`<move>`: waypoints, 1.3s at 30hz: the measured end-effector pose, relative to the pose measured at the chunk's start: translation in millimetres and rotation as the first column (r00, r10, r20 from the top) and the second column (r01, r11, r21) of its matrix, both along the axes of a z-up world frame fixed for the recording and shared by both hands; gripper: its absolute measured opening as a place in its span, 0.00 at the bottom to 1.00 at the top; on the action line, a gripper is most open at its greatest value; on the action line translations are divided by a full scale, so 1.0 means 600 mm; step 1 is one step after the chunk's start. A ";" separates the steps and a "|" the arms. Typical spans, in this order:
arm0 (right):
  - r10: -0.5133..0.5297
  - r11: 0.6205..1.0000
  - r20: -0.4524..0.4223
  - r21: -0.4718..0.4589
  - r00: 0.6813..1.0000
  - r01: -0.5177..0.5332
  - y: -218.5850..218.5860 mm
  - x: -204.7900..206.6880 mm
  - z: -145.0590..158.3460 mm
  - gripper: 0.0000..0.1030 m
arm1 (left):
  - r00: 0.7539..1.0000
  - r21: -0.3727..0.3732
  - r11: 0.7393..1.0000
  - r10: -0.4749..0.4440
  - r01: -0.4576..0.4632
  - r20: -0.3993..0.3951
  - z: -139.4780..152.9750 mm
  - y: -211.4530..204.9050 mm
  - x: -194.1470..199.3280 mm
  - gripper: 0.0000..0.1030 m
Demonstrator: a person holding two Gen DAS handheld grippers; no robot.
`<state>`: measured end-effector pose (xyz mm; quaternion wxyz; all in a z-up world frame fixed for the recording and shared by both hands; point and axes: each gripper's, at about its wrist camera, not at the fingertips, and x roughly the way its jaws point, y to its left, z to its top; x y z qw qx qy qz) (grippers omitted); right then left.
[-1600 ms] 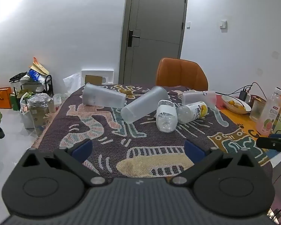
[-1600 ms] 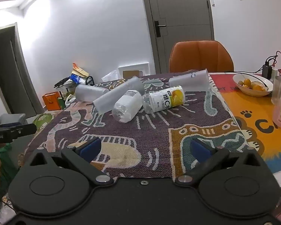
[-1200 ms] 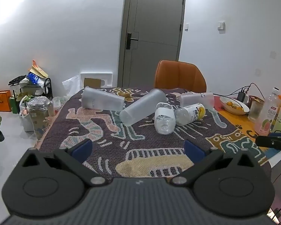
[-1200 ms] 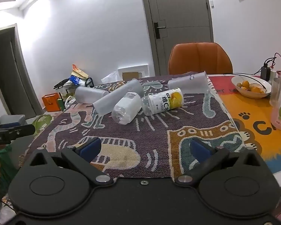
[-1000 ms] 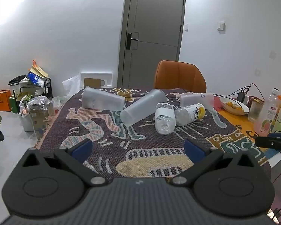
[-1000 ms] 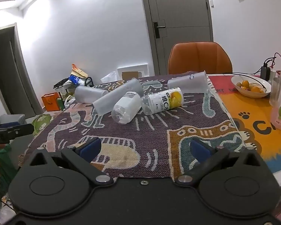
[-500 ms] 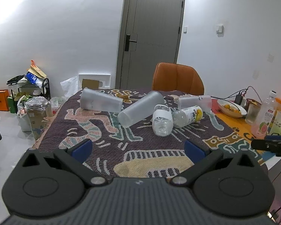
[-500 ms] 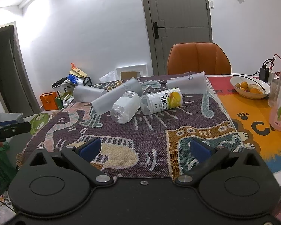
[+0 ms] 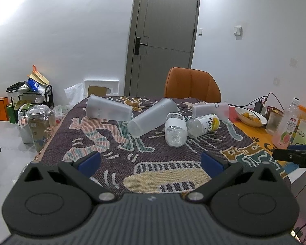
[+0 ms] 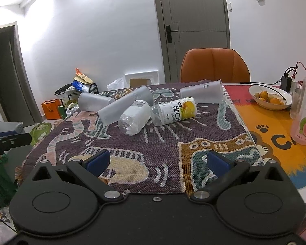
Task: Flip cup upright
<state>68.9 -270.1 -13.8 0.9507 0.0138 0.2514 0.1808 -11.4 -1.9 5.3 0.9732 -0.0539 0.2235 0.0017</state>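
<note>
Three frosted plastic cups lie on their sides on a patterned cloth: one at the far left point(image 9: 107, 109) point(image 10: 94, 101), one in the middle point(image 9: 151, 117) point(image 10: 124, 107), one at the far right point(image 9: 211, 110) point(image 10: 202, 92). Two plastic bottles lie beside them, a white-labelled one point(image 9: 175, 129) point(image 10: 134, 117) and a yellow-labelled one point(image 9: 204, 123) point(image 10: 174, 111). My left gripper point(image 9: 150, 161) is open and empty, above the table's near edge. My right gripper point(image 10: 157, 160) is open and empty, also short of the cups.
An orange chair point(image 9: 192, 86) stands behind the table. A bowl of fruit point(image 10: 270, 98), a pink drink bottle point(image 10: 305, 118) and cables sit on the orange mat at the right. Boxes and bags point(image 9: 30, 110) clutter the floor at the left.
Both grippers have drawn back and risen slightly, so the cups look a little smaller and lower. Nothing on the table has moved.
</note>
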 end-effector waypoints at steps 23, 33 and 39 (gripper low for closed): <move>0.009 1.000 0.001 -0.025 1.000 -0.009 0.011 0.003 -0.011 1.00 | 1.000 0.001 1.000 0.012 -0.012 0.002 -0.004 0.010 -0.005 1.00; 0.018 1.000 -0.009 -0.016 1.000 -0.018 0.008 0.008 -0.020 1.00 | 1.000 0.010 1.000 0.010 -0.010 0.001 -0.006 0.013 -0.003 1.00; 0.015 1.000 -0.020 0.003 1.000 -0.015 0.002 0.026 -0.026 1.00 | 1.000 0.014 1.000 0.000 0.000 -0.018 -0.014 0.013 0.021 1.00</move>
